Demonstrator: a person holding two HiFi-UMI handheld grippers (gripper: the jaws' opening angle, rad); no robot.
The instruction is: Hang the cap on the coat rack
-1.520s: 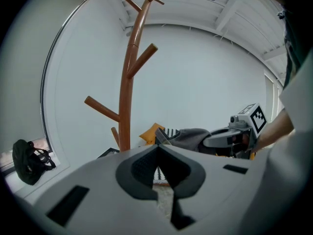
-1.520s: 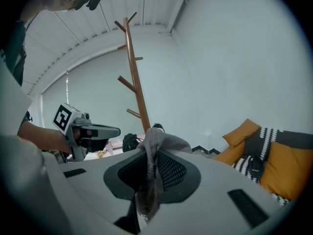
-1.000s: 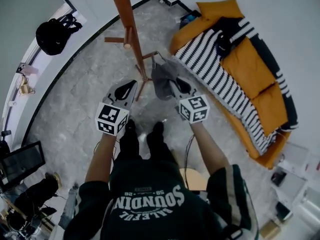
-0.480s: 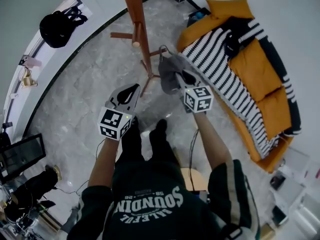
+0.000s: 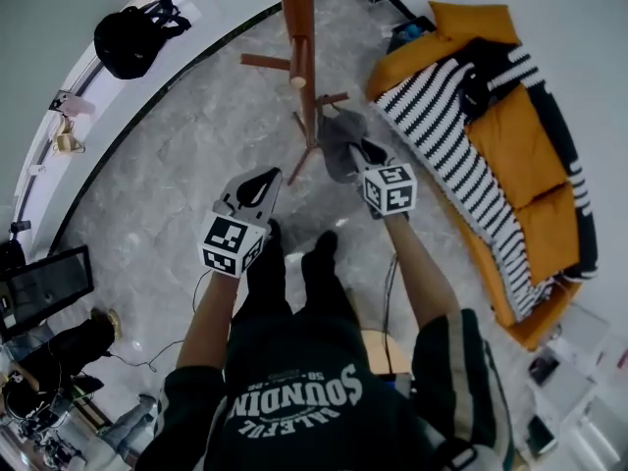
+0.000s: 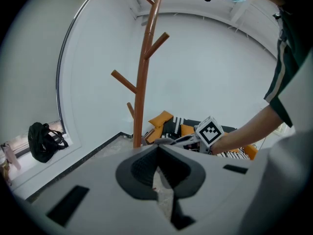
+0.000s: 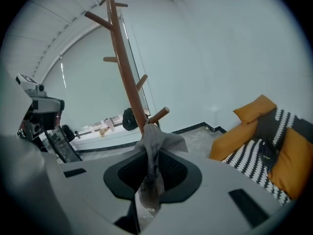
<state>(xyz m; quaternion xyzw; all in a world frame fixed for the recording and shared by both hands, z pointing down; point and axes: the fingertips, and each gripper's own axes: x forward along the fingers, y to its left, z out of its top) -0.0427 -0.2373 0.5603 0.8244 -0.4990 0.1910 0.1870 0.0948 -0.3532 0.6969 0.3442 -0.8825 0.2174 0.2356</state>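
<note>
A grey cap hangs from my right gripper, whose jaws are shut on its fabric. The cap's top is close to a short lower peg of the brown wooden coat rack; I cannot tell whether they touch. In the right gripper view the rack's pole rises just behind the cap. My left gripper hovers left of the rack's foot, its jaws closed with nothing between them. The left gripper view shows the rack ahead and the right gripper's marker cube.
An orange sofa with a black-and-white striped blanket lies to the right. A black bag sits on the window ledge at the far left. A monitor and cables stand at the left. The person's feet are on the grey marble floor.
The person has stepped toward the rack. The right gripper with the cap has moved up closer to the rack's lower peg. The left gripper has kept its place beside it.
</note>
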